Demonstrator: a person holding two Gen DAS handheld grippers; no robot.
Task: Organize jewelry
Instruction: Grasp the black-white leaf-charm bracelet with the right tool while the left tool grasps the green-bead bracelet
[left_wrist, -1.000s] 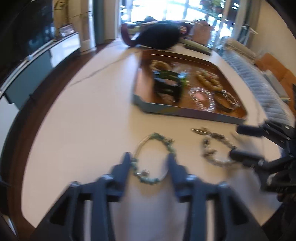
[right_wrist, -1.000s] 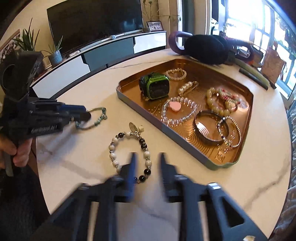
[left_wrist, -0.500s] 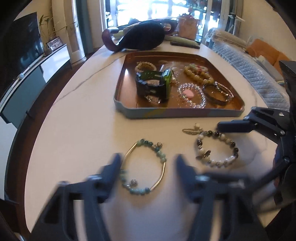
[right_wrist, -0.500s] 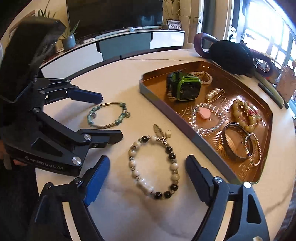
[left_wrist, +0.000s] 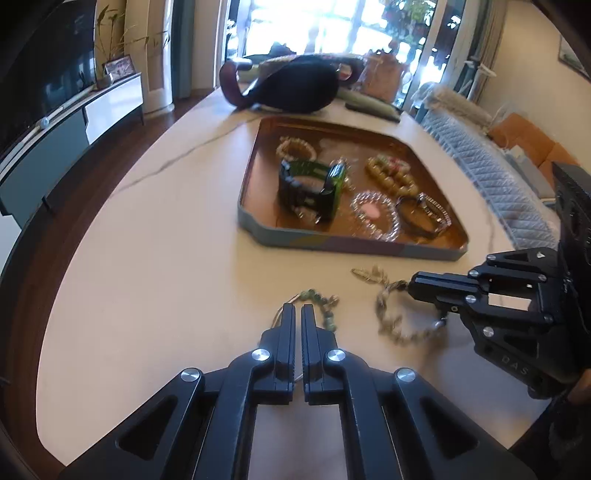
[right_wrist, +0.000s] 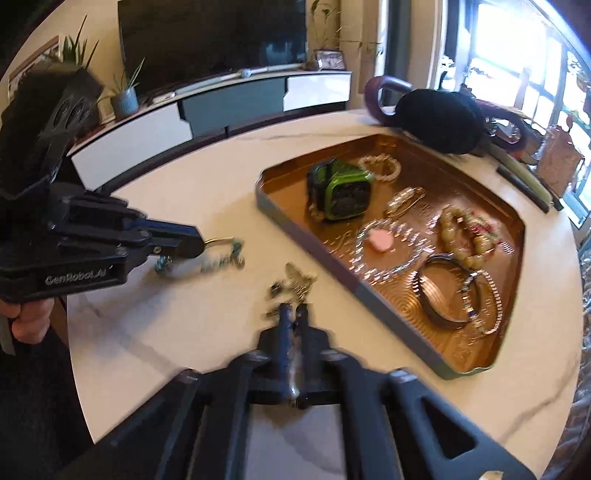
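Observation:
My left gripper (left_wrist: 298, 310) is shut on the green bead bracelet (left_wrist: 325, 306), which lies on the white table; the same bracelet shows in the right wrist view (right_wrist: 221, 258) at the left gripper's tips (right_wrist: 195, 242). My right gripper (right_wrist: 293, 312) is shut on the black-and-white bead bracelet (right_wrist: 291, 282), whose charm end trails toward the tray. In the left wrist view that bracelet (left_wrist: 391, 321) hangs from the right gripper (left_wrist: 417, 288). The copper tray (left_wrist: 351, 245) holds a green watch (left_wrist: 314, 188) and several bracelets.
A black bag with a maroon strap (left_wrist: 295, 88) lies behind the tray. The tray's near rim (right_wrist: 369, 295) stands just right of the right gripper. A TV cabinet (right_wrist: 229, 99) stands past the table's far edge. A quilted seat (left_wrist: 491, 177) is to the right.
Both grippers were open over their bracelets half a second ago. Both have now shut on them, and the bracelets are bunched and blurred.

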